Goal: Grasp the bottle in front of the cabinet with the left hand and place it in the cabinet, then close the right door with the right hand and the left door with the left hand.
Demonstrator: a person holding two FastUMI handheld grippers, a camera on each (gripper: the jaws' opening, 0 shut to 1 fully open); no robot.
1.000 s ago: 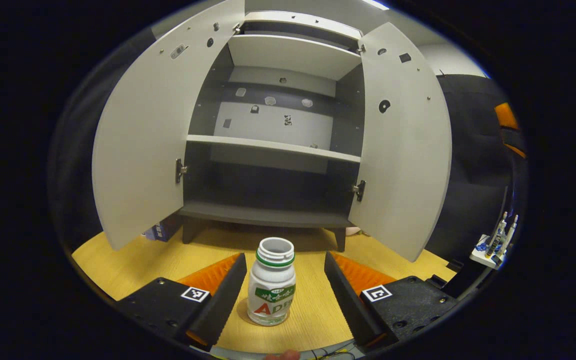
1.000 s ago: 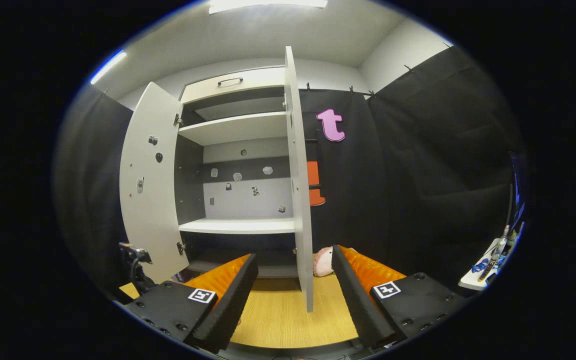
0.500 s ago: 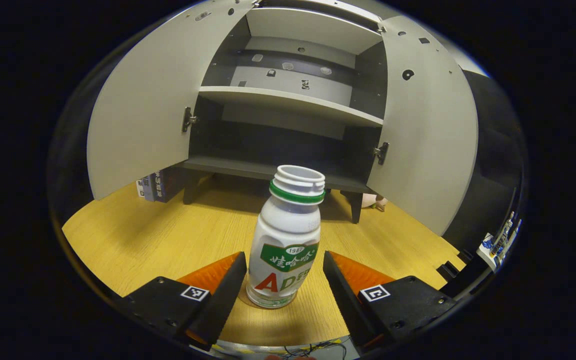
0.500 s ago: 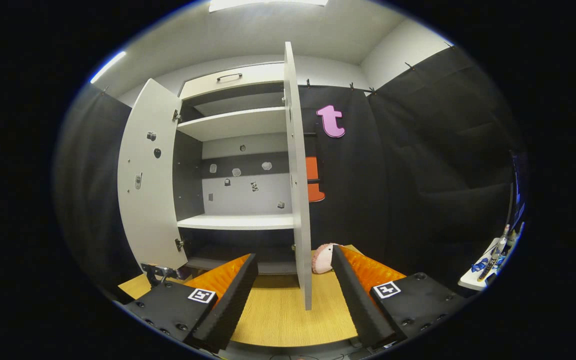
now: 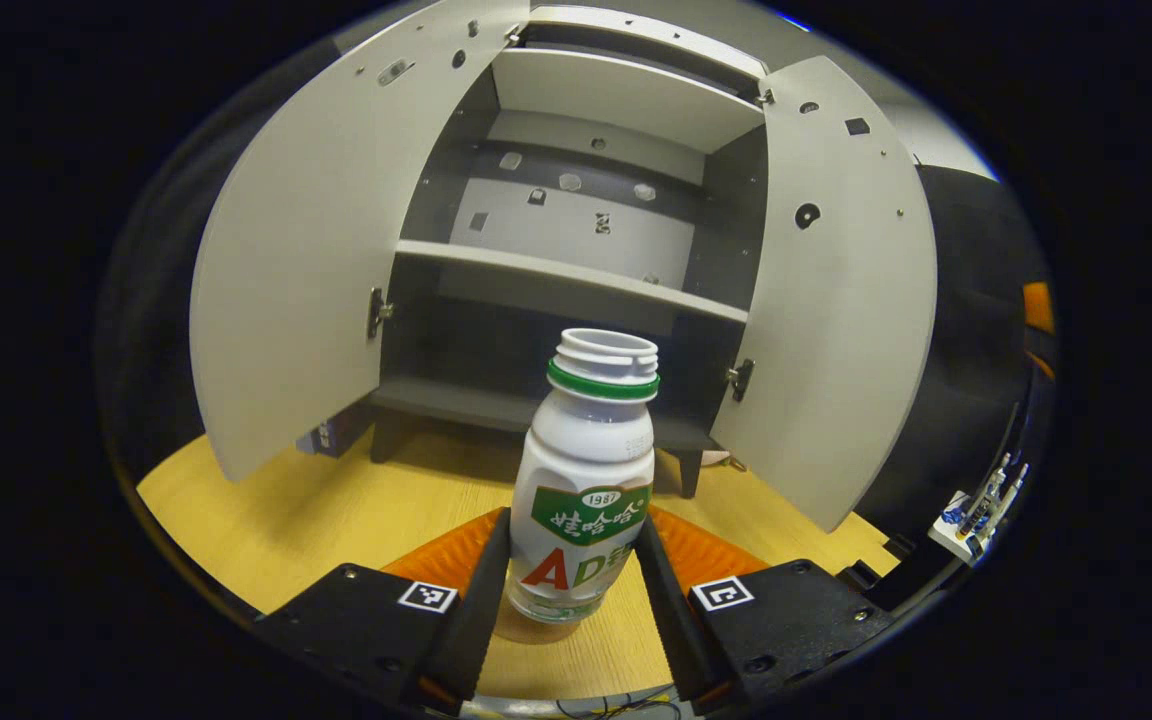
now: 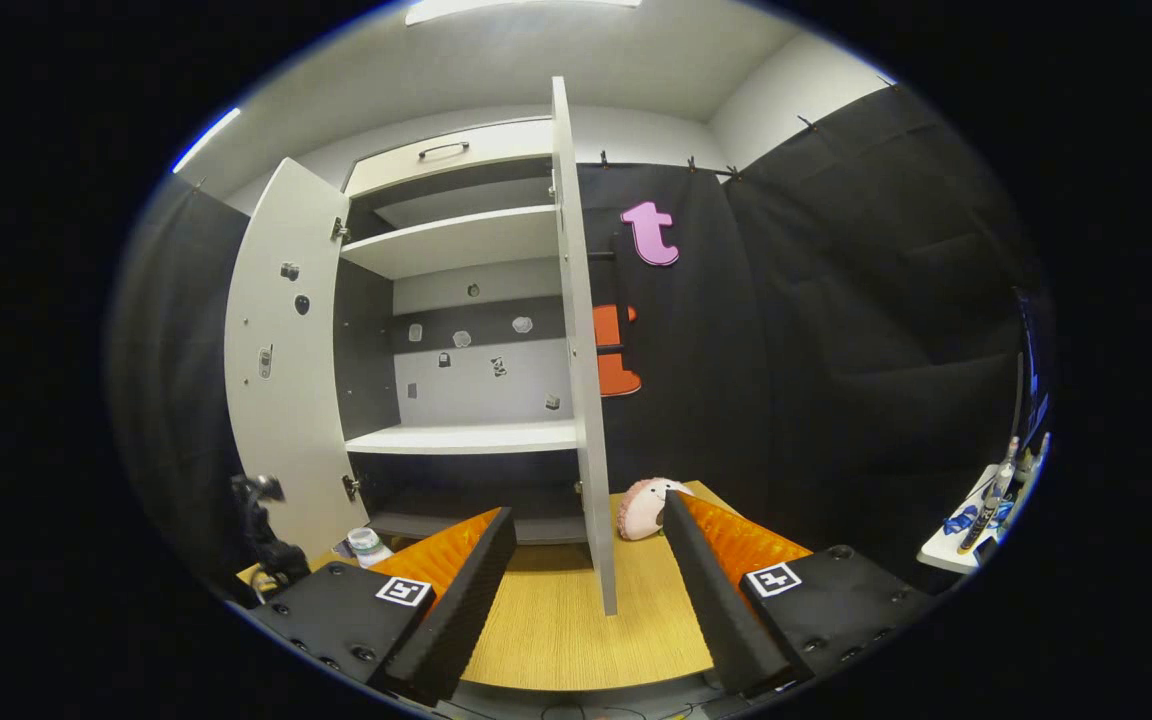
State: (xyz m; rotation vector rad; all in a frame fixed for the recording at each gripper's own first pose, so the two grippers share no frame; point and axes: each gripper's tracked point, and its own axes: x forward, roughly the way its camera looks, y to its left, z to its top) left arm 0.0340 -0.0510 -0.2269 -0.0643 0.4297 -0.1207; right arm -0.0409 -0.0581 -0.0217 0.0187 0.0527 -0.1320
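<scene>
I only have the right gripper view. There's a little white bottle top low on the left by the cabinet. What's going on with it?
Observer: The left tool is shut on the bottle, with both fingers pressing its lower body.
Operator: Does it have a cap?
Observer: No. Its mouth is open, with a green ring just under the threads.
Operator: Is it tipped over?
Observer: No, it stands upright, facing the gap between the two open doors of the cabinet.

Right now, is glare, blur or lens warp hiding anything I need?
Left gripper view: bottle sharp, no glare; cabinet doors bow from fisheye; lower shelf dim. Right gripper view: ceiling light blown out; right door crisp edge-on.
</scene>
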